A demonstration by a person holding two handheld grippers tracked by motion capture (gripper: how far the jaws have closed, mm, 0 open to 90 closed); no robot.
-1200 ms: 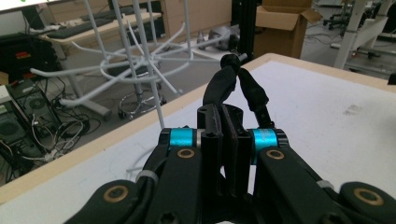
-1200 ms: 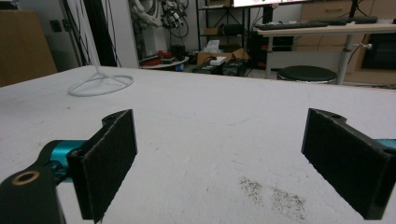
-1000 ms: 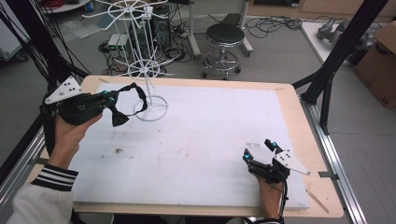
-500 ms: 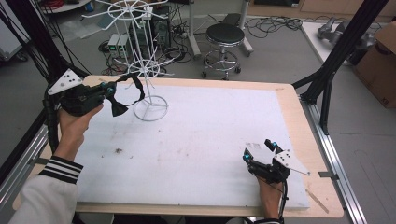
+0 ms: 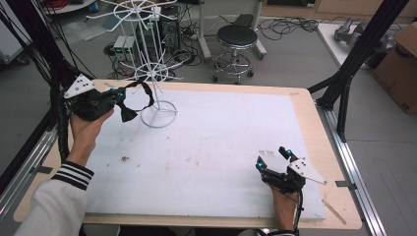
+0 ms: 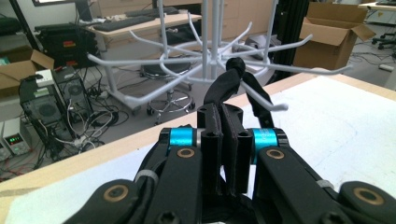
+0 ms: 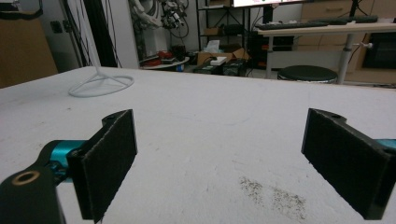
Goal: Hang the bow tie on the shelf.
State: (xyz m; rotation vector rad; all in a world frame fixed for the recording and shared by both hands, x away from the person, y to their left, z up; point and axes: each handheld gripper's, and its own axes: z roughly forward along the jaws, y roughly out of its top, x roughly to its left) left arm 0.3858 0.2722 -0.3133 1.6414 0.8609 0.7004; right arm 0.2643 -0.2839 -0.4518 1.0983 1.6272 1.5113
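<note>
We see 2 tongs, 1 black strap and 1 white wire rack w/ hooked arms on the table [image 5: 305,105], which carries a white sheet.

Left tongs [image 5: 119,96], held in the left hand [image 5: 87,129] at the far left corner of the table, are clamped tight on the black strap [image 5: 140,96]. In the left gripper view the two pads stand pressed together w/ the strap [image 6: 232,84] pinched between them; it rises from the pads as a loop, close against the rack's lower ring of arms [image 6: 196,58]. We can't tell whether the loop touches an arm or sits just in front. From the high view the strap arcs from the tongs toward the rack's post, one end hanging down as a short tab above the sheet.

The rack [image 5: 158,114] stands upright on a round wire base, near the left far edge. It has 2 tiers of arms, upper and lower. Nothing hangs on the arms we can see; exact arm count is too fine to tell.

Right tongs [image 5: 274,160] rest near the front right edge, well apart from rack and strap. Their pads [image 7: 109,161] stand wide apart, nothing between them, just bare sheet w/ a dark smudge [image 7: 273,193].
</note>
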